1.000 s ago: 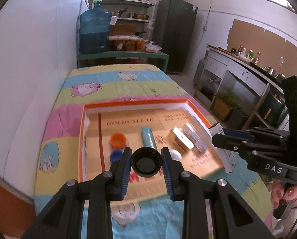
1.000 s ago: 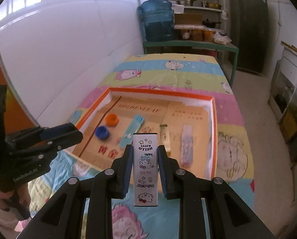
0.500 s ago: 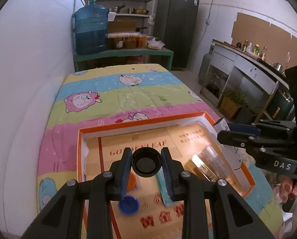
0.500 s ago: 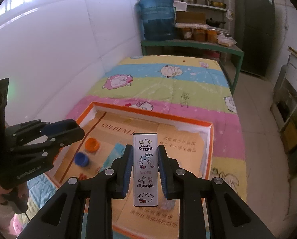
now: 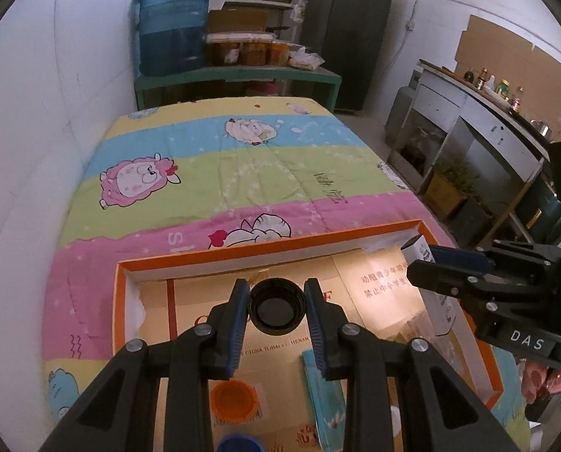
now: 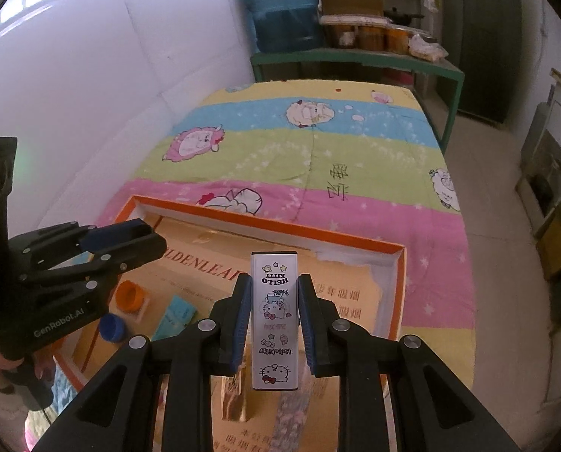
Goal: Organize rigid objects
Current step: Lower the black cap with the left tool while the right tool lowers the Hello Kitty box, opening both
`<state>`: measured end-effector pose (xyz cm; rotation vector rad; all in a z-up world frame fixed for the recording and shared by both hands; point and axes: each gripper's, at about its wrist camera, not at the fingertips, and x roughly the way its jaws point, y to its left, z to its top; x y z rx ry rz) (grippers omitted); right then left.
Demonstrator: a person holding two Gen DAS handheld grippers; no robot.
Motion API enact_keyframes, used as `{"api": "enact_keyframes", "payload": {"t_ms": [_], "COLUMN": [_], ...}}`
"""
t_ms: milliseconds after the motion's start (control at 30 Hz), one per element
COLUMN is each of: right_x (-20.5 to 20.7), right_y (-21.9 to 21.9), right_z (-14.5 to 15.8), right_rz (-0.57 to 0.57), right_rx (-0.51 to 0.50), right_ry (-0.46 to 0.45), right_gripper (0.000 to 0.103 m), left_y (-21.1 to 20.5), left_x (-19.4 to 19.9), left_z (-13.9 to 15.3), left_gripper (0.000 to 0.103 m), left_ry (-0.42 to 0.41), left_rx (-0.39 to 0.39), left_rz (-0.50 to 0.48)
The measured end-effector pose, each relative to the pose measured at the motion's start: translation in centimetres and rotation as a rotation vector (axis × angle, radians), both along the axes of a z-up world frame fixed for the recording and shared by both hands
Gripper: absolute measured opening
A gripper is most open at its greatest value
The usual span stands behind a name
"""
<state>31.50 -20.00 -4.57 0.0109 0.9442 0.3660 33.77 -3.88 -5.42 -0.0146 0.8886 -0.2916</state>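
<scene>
Both grippers have advanced over the orange tray; left gripper grasps the black cap, right gripper clenches the white case; lower each gently onto bare tray floor before releasing.

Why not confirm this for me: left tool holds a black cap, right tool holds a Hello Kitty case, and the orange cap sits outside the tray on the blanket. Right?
One part is wrong. The orange cap sits inside the tray, on its floor, not on the blanket; the left wrist view shows it. The left tool does hold the black cap, and the right tool the Hello Kitty case.
</scene>
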Motion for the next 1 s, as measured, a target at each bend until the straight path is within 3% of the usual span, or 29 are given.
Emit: {"api": "enact_keyframes", "payload": {"t_ms": [200, 700, 1000], "right_x": [1.7, 4.2, 4.3], "right_y": [0.4, 1.7, 1.6], "right_z": [-0.6, -4.3, -5.1], "right_rz": [0.009, 0.011, 0.009], "right_rx": [0.027, -0.037, -0.035], "right_ry": [0.029, 0.119, 0.144], "right_gripper": [0.025, 0.025, 0.026], "left_y": [0.1, 0.0, -0.3], "left_x": [1.7, 3.9, 3.9], "left_z": [-1.0, -4.3, -4.3], "left_gripper": [0.030, 0.030, 0.035], "left_ry": [0.044, 0.173, 0.172], "left_rx": [-0.015, 0.004, 0.020], "left_rz": [0.027, 0.043, 0.019]}}
